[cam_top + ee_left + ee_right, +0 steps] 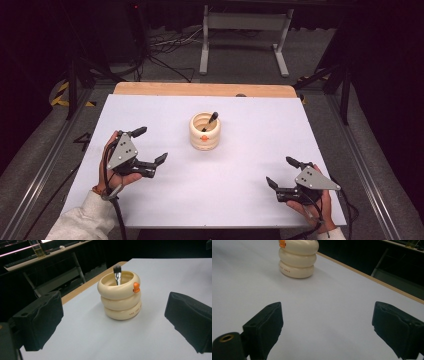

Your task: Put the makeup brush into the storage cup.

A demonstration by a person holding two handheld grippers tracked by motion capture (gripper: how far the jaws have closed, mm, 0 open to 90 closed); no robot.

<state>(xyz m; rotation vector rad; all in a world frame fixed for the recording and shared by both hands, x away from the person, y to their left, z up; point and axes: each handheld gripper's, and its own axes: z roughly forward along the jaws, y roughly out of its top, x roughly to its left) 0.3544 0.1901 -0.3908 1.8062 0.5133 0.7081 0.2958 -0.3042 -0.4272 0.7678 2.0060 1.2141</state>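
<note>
A cream holder (205, 132), shaped like three stacked rings with a small orange knob on its top ring, stands upright near the middle of the white tabletop (240, 175). A brush (210, 120) sits inside it, handle end leaning up over the rim toward the far right in the high view; in the left claw view the bristle tip (117, 269) shows above the rim, resting against the inner wall. Small dark lettering runs along the bottom ring, too small to read. The left claw (150, 146) is held near the tabletop's left side, released, its jaws spread wide and empty, aimed toward the holder, which stands apart from it. The right claw (283, 172) hovers near the front right corner, also released, jaws wide and holding nothing, well apart from the holder. In the right claw view the holder (297, 258) stands at the upper left, beyond the spread jaws. A wooden edge (200, 89) borders the tabletop's far side.
</note>
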